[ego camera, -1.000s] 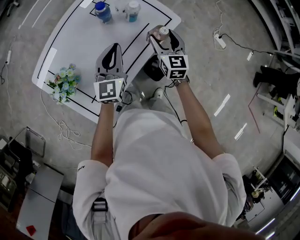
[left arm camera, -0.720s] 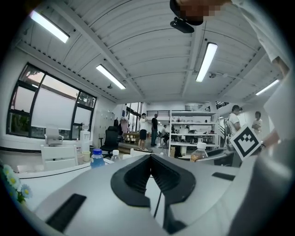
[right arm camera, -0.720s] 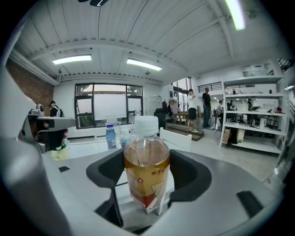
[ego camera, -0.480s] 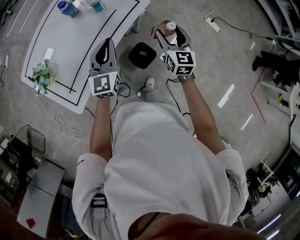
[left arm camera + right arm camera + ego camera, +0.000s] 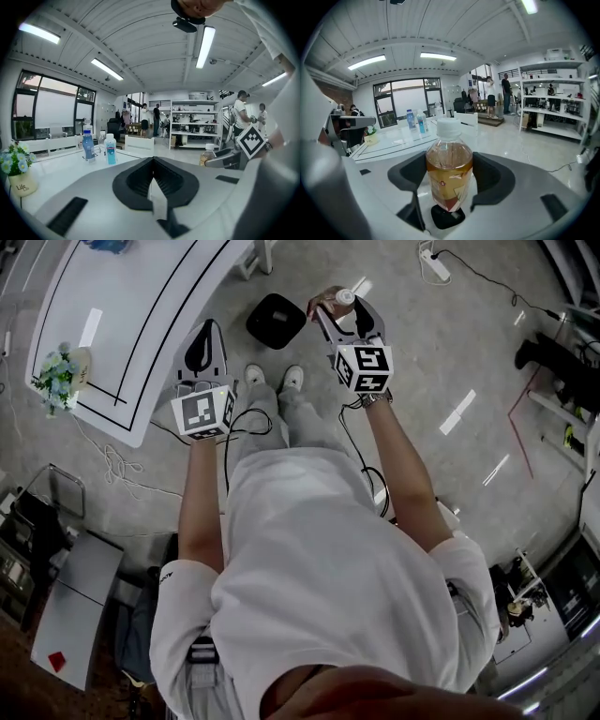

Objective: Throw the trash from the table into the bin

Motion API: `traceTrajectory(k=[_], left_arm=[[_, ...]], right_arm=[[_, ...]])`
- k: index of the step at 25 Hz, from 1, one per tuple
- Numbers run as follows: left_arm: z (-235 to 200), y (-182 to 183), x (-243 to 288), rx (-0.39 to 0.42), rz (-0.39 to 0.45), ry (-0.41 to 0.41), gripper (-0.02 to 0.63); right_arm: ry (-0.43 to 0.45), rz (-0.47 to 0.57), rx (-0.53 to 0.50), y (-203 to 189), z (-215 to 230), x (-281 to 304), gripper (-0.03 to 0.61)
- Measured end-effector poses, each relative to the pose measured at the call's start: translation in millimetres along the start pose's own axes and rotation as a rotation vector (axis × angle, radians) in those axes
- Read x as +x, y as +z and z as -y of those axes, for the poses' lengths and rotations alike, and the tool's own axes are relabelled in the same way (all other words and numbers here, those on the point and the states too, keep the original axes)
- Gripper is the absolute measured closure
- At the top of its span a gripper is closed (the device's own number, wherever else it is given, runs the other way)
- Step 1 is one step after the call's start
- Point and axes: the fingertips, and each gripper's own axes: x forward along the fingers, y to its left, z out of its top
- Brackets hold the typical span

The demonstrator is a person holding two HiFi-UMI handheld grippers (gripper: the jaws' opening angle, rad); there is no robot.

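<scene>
Right tongs (image 5: 339,307) clamped on amber bottle (image 5: 449,161), left tongs (image 5: 153,164) closed empty, black bin (image 5: 276,320) on floor (image 5: 422,343) beside table (image 5: 141,324)

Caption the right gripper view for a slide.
Right gripper shut on an upright clear plastic bottle of amber liquid, white cap.

L gripper (image 5: 208,329) jaws shut, empty — R gripper (image 5: 339,307) clamped — both arms out fwd

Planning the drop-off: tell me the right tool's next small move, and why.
Probably carry the bottle sideways until it hangs over the black bin. The right tool is clamped on the bottle, but in the head view it is beside the bin, above the floor, so letting go now would likely miss.
</scene>
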Motion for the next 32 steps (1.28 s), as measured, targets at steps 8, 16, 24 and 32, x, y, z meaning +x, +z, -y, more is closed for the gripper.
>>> traceTrajectory(k=[8,16,24,32], left_arm=[[-8,-68,35,-0.01,-0.069,-0.03,0.611],[-15,-165,70,-0.041,-0.163,-0.1,0.611],[-13,-266,112,-0.049,-0.231,-0.176,0.611],[2,-357,121,-0.121,-0.298,-0.176,0.611]], right_arm=[[-0.024,-0.1,0.077,-81,-16,29,0.265],[-0.068,-0.211,0.136,-184,-19,83,0.265],[-0.067,-0.29,0.157,-289,-19,151,0.265],[-0.067,-0.365,0.209,-384,-14,185,0.265]])
